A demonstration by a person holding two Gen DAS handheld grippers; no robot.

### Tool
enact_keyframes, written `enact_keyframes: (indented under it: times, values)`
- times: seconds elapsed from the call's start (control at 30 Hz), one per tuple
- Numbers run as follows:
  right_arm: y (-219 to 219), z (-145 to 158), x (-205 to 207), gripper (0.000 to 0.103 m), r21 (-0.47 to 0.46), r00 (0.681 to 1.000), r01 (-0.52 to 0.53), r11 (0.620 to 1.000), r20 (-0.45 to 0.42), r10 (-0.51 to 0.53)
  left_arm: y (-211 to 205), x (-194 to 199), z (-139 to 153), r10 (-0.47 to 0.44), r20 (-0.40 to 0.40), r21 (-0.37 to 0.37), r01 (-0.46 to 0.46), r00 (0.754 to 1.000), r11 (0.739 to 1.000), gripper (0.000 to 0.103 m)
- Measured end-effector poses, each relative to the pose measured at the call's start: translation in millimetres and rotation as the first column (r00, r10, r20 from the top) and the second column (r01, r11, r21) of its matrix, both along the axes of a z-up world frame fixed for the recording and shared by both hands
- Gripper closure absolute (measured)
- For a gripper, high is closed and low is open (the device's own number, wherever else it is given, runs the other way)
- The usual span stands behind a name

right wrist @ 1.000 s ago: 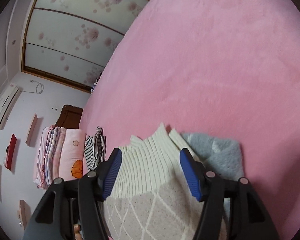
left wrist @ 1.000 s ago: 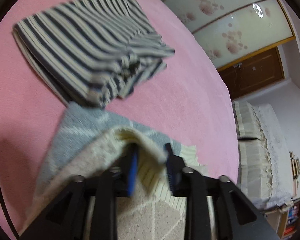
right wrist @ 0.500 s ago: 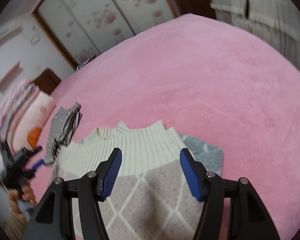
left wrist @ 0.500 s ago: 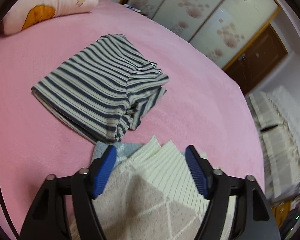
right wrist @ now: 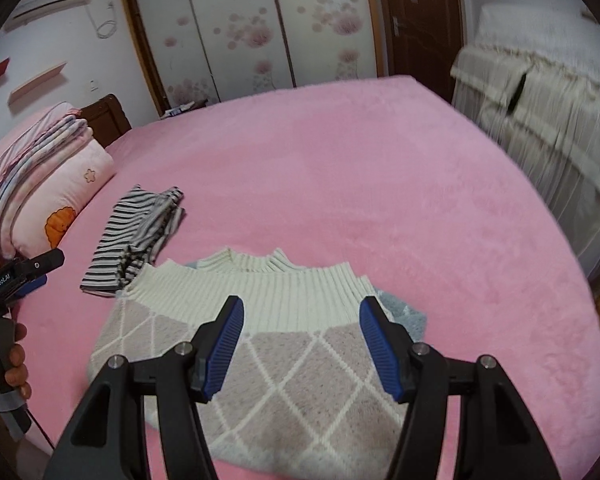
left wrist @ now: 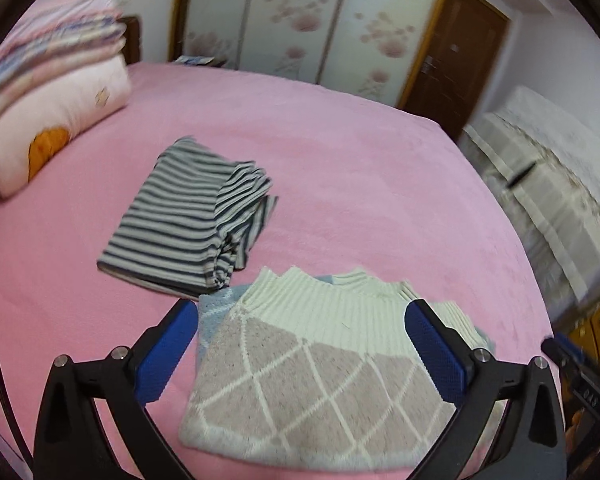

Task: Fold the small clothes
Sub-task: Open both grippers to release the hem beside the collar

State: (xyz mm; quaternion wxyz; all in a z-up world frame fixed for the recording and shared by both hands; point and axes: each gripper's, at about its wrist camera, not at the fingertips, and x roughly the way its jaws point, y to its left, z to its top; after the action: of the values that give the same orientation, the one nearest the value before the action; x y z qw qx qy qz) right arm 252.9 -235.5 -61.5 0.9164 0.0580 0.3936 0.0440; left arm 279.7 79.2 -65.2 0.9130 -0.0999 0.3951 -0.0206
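A folded knit sweater (left wrist: 308,380) (right wrist: 284,360), beige with white diamond lines and a cream ribbed hem, lies flat on the pink bed (left wrist: 380,200) (right wrist: 380,200). My left gripper (left wrist: 300,344) hovers above it, its jaws opening wide with nothing pressed between the blue pads. Above the same sweater my right gripper (right wrist: 302,340) stands open and grips nothing. A folded navy-and-cream striped garment (left wrist: 188,216) (right wrist: 136,236) lies just beyond the sweater to the left. In the right wrist view the left gripper (right wrist: 28,272) shows at the left edge, held by a hand (right wrist: 16,364).
Stacked pink quilts and a pillow (left wrist: 48,96) (right wrist: 48,184) sit at the bed's far left. Floral sliding wardrobe doors (left wrist: 300,20) and a brown door (right wrist: 420,12) stand behind. A cloth-covered piece of furniture (right wrist: 548,104) lies past the bed's right edge.
The left gripper let go of the sweater's edge and opened wide. Both grippers rose, rolled upright and drew back, so the sweater now lies flat and more of the room shows.
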Motion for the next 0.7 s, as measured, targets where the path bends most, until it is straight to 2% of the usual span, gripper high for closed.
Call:
enact_keyframes:
  times: [0.17,0.33,0.37,0.4,0.47,0.53,0.63,0.7]
  values:
    - [26,29,-28,0.042,-0.074,0.996,-0.034,0.997,0.076,0.040,-20,-27,24,-0.062,-0.006,0.083,0.062,0.998,0.995,0.000]
    - [49,37,-46,0.045,-0.109,0.990,-0.061,0.992,0.120,0.074,-33,-49,19,-0.109,0.009,0.064,0.108,0.994,0.992,0.000]
    - [52,35,-48,0.049,-0.110,0.990,-0.065,0.992,0.122,0.078,-38,-53,14,-0.116,0.015,0.058,0.115,0.993,0.992,0.000]
    - [56,31,-50,0.054,-0.106,0.989,-0.069,0.992,0.123,0.082,-41,-56,10,-0.122,0.017,0.052,0.121,0.992,0.991,0.000]
    - [62,22,-49,0.071,-0.091,0.989,-0.080,0.993,0.115,0.091,-49,-58,-3,-0.135,0.035,0.043,0.134,0.990,0.990,0.000]
    - [67,2,-42,0.083,-0.068,0.992,-0.091,0.994,0.085,0.096,-55,-55,-19,-0.138,0.067,0.060,0.134,0.988,0.989,0.001]
    - [73,-35,-25,0.089,-0.007,0.992,-0.123,0.992,0.027,0.123,-61,-40,-45,-0.150,0.077,0.089,0.143,0.986,0.986,0.001]
    - [77,-56,-13,0.090,0.032,0.989,-0.148,0.989,-0.001,0.148,-62,-24,-65,-0.174,0.069,0.075,0.169,0.982,0.983,0.001]
